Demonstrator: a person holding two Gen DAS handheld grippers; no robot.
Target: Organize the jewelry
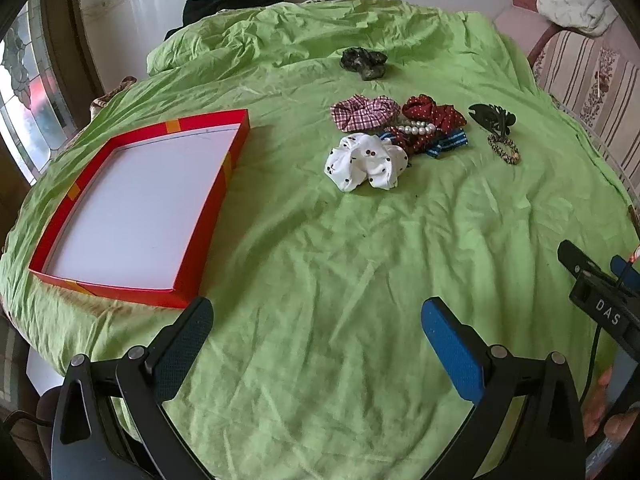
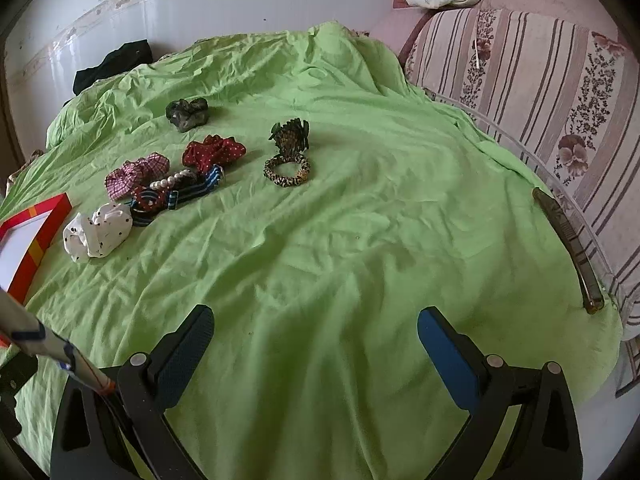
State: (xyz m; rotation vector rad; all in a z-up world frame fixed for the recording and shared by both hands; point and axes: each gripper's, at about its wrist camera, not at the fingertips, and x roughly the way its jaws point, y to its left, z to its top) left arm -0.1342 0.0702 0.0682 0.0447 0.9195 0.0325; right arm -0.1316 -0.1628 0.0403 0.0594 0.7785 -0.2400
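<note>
on the green sheet (image 1: 320, 240), five scrunchies, one red box (image 1: 132, 204)

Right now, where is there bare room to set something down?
The red box is empty inside. Bare green sheet lies between the box, the white scrunchie and both tongs. Crowded: the scrunchie pile.

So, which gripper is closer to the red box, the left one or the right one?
Left. The left gripper hovers open just past the near corner of the red box. The right gripper is open farther to the right; the box sits at its view's far left edge.
</note>
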